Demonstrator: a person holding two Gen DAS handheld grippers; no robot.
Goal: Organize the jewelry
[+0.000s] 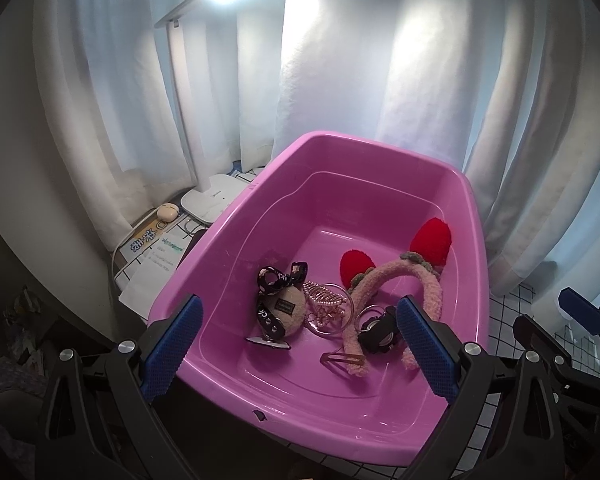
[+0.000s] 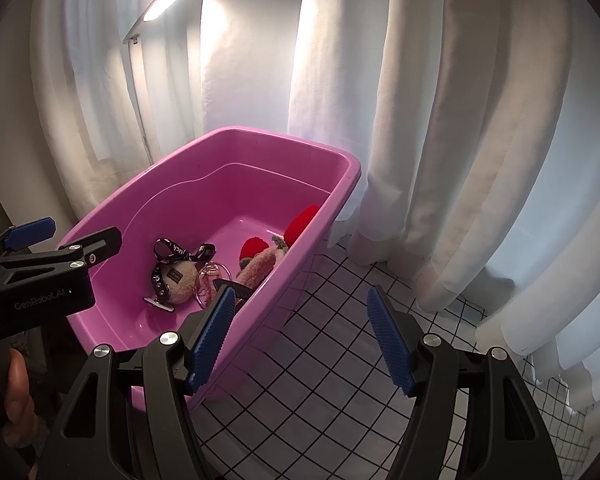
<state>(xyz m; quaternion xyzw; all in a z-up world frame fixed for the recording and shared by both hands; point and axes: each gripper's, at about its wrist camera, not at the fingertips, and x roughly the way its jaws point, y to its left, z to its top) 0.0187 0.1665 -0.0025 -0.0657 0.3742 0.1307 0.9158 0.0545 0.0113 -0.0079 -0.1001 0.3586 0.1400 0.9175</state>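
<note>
Jewelry lay heaped in the pink tub (image 1: 236, 240) on my worktop (image 1: 512, 312). From the left wrist, my left tongs (image 1: 300, 344) hung spread wide over the tub's near rim, clasping nothing. Between the blue pads (image 1: 172, 344) I saw a plush charm (image 1: 286, 310) with a black ribbon, a clear bangle (image 1: 328, 314) around a rose-gold claw clip, a fuzzy headband (image 1: 384, 280) with red ears, a black keyring piece (image 1: 378, 334) and a flat hair clip (image 1: 342, 360), all touching or just beside one another. A white lamp (image 1: 212, 196) stood behind the tub.

From the right wrist, my right tongs (image 2: 302, 340) were parted and empty above the checked cloth (image 2: 320, 360), just beside the tub's (image 2: 332, 200) right wall. The charm (image 2: 180, 280), bangle (image 2: 210, 280) and headband (image 2: 260, 264) showed inside; the left tongs (image 2: 60, 240) reached in over its left rim.
</note>
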